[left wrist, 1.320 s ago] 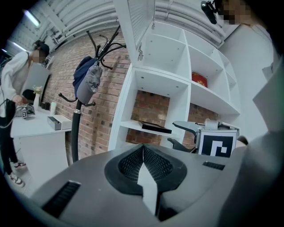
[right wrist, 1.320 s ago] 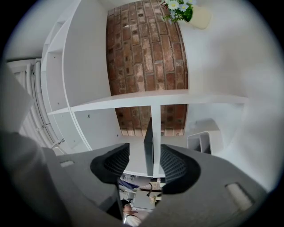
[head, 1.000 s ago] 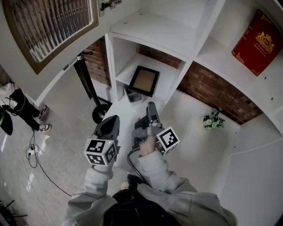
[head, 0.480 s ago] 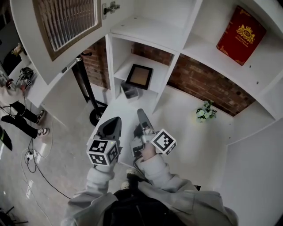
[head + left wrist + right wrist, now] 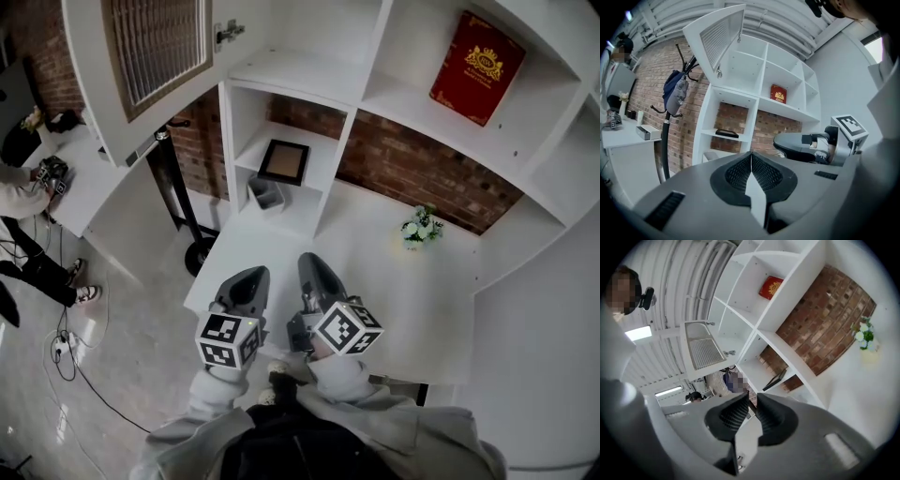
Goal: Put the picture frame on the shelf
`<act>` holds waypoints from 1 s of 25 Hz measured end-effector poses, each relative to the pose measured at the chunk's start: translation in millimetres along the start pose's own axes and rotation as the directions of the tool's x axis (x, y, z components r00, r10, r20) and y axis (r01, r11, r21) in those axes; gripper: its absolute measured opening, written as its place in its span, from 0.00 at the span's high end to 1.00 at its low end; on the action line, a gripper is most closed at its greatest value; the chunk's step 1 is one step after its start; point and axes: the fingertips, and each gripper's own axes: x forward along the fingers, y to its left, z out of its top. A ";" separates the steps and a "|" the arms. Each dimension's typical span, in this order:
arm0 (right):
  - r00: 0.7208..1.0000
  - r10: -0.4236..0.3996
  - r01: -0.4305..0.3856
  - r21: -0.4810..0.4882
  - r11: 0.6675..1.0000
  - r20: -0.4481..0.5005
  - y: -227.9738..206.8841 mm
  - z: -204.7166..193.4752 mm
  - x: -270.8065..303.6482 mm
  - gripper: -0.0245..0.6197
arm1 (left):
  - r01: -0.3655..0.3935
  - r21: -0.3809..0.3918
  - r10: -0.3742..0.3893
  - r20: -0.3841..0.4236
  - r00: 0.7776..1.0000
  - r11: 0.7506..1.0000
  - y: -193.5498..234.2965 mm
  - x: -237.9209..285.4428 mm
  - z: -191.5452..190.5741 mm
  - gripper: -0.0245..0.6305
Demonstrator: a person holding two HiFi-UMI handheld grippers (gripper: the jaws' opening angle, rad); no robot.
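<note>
Picture frame on shelf, far from fingers — left gripper's together, right gripper's just narrowed, apart, empty.

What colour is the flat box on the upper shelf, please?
The flat box is red with gold print, clearest in the head view.

dark picture frame, flat on shelf
</note>
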 end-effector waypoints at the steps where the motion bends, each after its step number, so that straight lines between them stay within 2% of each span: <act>1: 1.000 0.002 -0.002 -0.031 1.000 0.004 3.7 2.1 -7.2 0.91 | 0.012 0.002 -0.012 0.001 1.000 1.000 -5.9 -3.3 -0.9 0.96; 3: 1.000 0.015 -0.014 -0.117 0.993 0.004 12.5 5.2 -20.2 0.96 | 0.033 0.005 -0.033 0.008 0.999 0.999 -17.0 -8.8 -0.9 0.96; 7: 0.998 0.062 -0.068 -0.276 0.959 -0.030 33.8 3.7 -40.6 0.96 | 0.077 0.004 -0.077 0.026 0.997 0.997 -37.9 -15.2 -2.4 0.96; 10: 0.997 0.072 -0.079 -0.291 0.953 -0.037 41.4 -1.0 -52.6 0.96 | 0.102 -0.011 -0.102 0.011 0.995 0.995 -50.5 -20.6 -8.1 0.96; 14: 0.998 0.033 -0.049 -0.315 0.948 -0.058 38.8 -11.4 -61.5 0.96 | 0.116 -0.011 -0.116 0.005 0.993 0.993 -60.5 -24.0 -15.9 0.96; 20: 0.997 -0.014 -0.010 -0.315 0.949 -0.074 31.0 -24.4 -67.3 0.97 | 0.114 0.015 -0.114 0.008 0.993 0.993 -62.1 -29.2 -20.3 0.96; 25: 0.998 -0.020 0.000 -0.299 0.954 -0.065 32.0 -26.5 -63.7 0.97 | 0.094 0.007 -0.094 0.007 0.996 0.996 -52.8 -31.8 -21.1 0.96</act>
